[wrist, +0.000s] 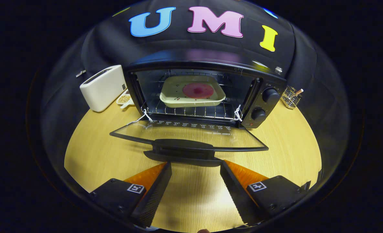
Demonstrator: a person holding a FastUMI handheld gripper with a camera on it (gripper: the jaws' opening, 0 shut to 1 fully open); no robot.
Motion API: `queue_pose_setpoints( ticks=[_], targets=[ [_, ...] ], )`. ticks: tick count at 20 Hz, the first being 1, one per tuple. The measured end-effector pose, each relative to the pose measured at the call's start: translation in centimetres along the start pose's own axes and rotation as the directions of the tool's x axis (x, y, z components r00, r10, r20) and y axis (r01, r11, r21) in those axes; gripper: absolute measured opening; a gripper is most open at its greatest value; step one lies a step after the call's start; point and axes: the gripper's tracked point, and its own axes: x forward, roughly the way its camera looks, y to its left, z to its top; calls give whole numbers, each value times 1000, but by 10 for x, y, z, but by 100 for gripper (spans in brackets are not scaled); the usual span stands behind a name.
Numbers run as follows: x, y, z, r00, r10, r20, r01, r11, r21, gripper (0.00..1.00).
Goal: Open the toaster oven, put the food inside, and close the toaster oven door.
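The black toaster oven (262, 97) stands on the wooden table with its glass door (191, 134) folded down flat toward me. Inside, on the wire rack (191, 111), rests a cream square tray (175, 97) carrying a round pink piece of food (198, 90). The door's black handle (185, 150) lies just ahead of my fingertips. My gripper (196, 166) is open, with bare table between its fingers, and the fingertips sit right below the handle without pressing on it.
A white pop-up toaster (103, 87) stands left of the oven, with a small white dish of pale beans (124, 98) behind it. A wire holder (291, 96) sits right of the oven. Two knobs (264, 103) face me on the oven's right panel.
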Motion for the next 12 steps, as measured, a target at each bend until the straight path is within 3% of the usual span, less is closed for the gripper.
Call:
queue_pose_setpoints(
  ticks=[12],
  targets=[
    [-15, -6, 78, 977, -28, 212, 25, 1000, 18, 99]
  ],
)
